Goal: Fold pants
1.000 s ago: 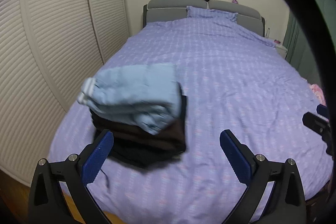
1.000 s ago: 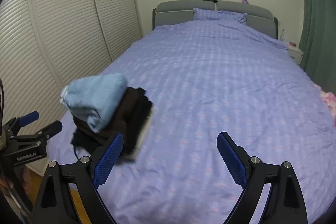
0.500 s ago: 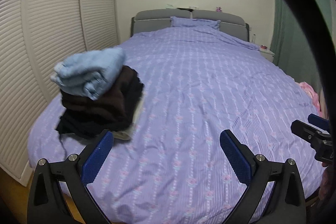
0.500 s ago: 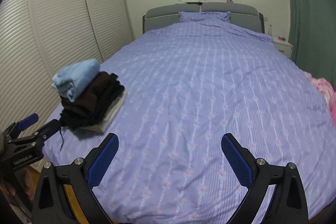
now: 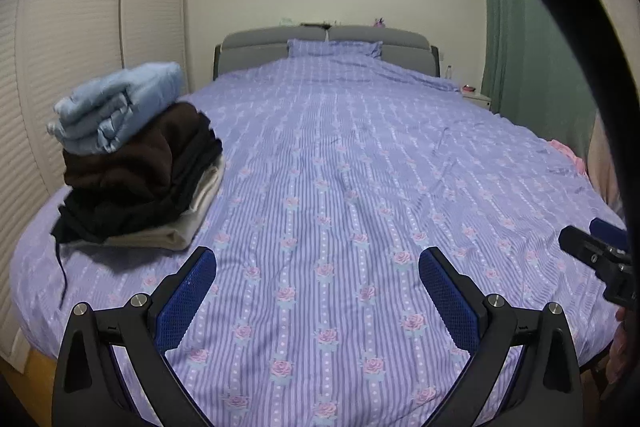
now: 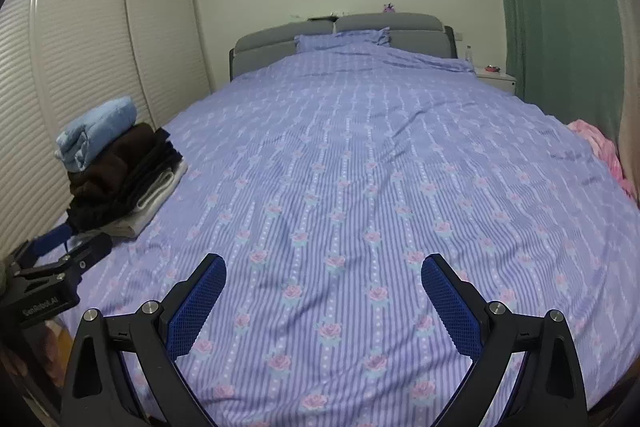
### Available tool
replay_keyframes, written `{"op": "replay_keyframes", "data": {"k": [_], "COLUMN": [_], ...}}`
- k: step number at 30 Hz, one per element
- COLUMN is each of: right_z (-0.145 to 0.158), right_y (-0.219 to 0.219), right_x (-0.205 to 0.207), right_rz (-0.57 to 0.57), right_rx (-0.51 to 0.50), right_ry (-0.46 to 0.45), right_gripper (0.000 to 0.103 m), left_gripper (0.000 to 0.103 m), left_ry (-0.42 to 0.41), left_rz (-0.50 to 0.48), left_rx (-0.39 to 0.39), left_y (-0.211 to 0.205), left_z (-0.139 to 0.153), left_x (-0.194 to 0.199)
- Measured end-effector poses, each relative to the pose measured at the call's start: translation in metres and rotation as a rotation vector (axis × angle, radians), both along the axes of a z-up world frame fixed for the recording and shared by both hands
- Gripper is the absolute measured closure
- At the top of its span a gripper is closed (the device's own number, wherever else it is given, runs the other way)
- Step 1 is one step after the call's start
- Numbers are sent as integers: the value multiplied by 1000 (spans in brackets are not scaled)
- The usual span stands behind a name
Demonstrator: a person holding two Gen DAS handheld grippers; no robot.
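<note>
A stack of folded clothes (image 5: 136,167) sits at the left edge of the purple floral bed (image 5: 340,187). Folded light blue pants (image 5: 116,107) lie on top, over dark brown, black and beige pieces. The stack also shows in the right wrist view (image 6: 116,163). My left gripper (image 5: 318,267) is open and empty, low over the foot of the bed, right of the stack. My right gripper (image 6: 324,273) is open and empty over the middle of the bed's foot. The left gripper shows in the right wrist view (image 6: 60,251); the right gripper shows in the left wrist view (image 5: 596,247).
A pink garment (image 6: 600,147) lies at the bed's right edge. White louvred wardrobe doors (image 5: 80,47) stand along the left. A grey headboard (image 5: 320,43) and pillow are at the far end, with a nightstand (image 6: 494,77) and a green curtain (image 6: 560,7) on the right.
Both grippers have drawn back from the stack and dropped lower toward the foot of the bed. The stack now sits further left and away. Both stay open and empty.
</note>
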State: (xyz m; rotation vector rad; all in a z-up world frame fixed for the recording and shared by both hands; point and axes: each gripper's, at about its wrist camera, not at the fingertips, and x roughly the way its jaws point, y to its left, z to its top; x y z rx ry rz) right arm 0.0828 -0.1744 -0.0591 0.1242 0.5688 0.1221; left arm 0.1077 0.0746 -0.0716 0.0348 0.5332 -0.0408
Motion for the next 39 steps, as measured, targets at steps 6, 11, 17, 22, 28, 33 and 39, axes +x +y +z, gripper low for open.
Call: {"op": "replay_keyframes", "data": {"k": [6, 11, 17, 22, 28, 33, 39], "right_z": [12, 23, 34, 38, 42, 43, 43], "right_y": [-5, -12, -21, -28, -34, -36, -36], "right_x": [-33, -65, -92, -109, -125, -131, -135], "right_rz": [12, 17, 13, 12, 7, 4, 3], "right_rx": [-12, -1, 9, 9, 19, 25, 24], "right_ry": [-48, -84, -114, -133, -152, -157, -154], "right_gripper": [4, 4, 4, 4, 4, 4, 4], "left_gripper": [0, 0, 0, 0, 0, 0, 0], "left_ry": [-38, -38, -56, -69, -87, -94, -81], "left_rz": [19, 16, 25, 13, 4, 2, 10], "left_rx": [0, -31, -23, -16, -18, -5, 8], "left_y": [-7, -11, -20, -28, -32, -33, -34], "left_z": [17, 29, 37, 43, 48, 48, 46], "left_x": [-38, -66, -93, -109, -122, -130, -134]}}
